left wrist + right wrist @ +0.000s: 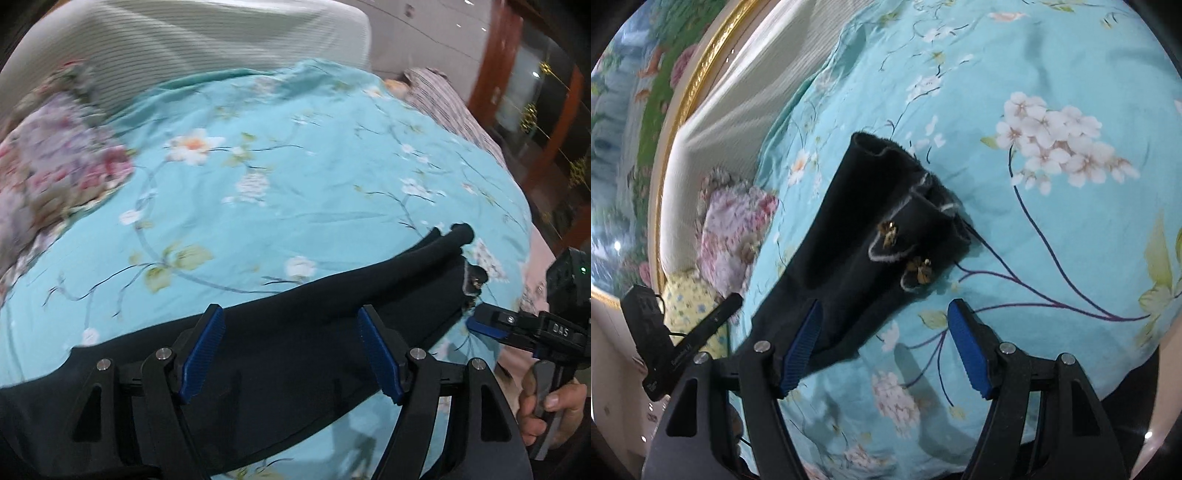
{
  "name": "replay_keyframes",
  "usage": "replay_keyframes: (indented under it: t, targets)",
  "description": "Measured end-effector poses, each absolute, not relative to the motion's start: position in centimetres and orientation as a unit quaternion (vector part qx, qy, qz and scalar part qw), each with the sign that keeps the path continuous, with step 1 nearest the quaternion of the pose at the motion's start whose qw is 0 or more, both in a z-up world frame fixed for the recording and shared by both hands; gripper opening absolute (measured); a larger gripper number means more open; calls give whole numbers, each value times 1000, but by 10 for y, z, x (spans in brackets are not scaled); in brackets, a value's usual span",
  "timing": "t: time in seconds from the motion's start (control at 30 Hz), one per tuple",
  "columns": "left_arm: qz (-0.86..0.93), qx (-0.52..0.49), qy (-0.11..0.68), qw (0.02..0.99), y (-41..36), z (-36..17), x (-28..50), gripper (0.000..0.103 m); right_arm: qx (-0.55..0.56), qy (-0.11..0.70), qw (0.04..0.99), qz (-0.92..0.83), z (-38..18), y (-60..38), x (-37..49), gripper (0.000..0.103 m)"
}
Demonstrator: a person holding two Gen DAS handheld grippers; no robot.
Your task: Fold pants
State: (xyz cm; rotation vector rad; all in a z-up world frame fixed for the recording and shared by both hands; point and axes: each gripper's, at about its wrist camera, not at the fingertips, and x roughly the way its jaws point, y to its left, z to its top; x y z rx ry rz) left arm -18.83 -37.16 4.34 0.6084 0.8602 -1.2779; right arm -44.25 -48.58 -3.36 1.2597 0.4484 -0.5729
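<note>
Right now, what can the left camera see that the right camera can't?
Only the left wrist view shows the person's hand holding the right gripper, plus a wooden door frame. Only the right wrist view shows the gold-framed picture, the yellow pillow and gold ornaments on the pants. Both show the dark pants, the blue flowered bedspread and open fingers.

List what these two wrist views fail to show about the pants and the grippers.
- Pants, left wrist view: the near part is hidden behind the left gripper and cut by the bottom edge.
- Pants, right wrist view: the waist end passes behind the right gripper.
- Right gripper's fingertips, left wrist view: contact with the cloth is too small to tell.
- Flowered pillow, left wrist view: blurred.
</note>
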Motion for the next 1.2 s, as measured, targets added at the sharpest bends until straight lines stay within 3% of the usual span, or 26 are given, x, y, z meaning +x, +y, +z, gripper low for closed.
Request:
replay_keyframes:
  t: [0.27, 0.3, 0.33, 0.37, 0.4, 0.83, 1.03, 1.17, 1.2]
  targets:
    - [-614, 298, 400, 611, -413, 29, -203, 75, 589, 145, 743, -282, -43, -499, -443, 69]
    - [-619, 301, 407, 601, -421, 26, -204, 75, 584, 140, 748, -283, -43, -501, -443, 53]
    - [-623, 305, 412, 591, -428, 23, -206, 75, 584, 140, 750, -279, -45, -503, -442, 28]
    - [-629, 309, 416, 579, -437, 21, -209, 75, 588, 144, 745, -281, -51, -510, -442, 15]
    - [-634, 316, 417, 570, -447, 19, -213, 75, 593, 142, 741, -283, -55, -514, -443, 12]
    - [-668, 376, 455, 453, -582, -15, -254, 73, 557, 98, 787, -245, -43, -579, -464, 11]
    - [-693, 361, 481, 397, -620, -34, -271, 57, 553, 117, 791, -233, -55, -572, -465, 11]
    - [-713, 339, 485, 376, -615, -31, -274, 15, 556, 113, 791, -230, -60, -567, -469, 11]
    - [-717, 338, 476, 381, -609, -28, -276, 13, 555, 111, 793, -227, -59, -566, -469, 11]
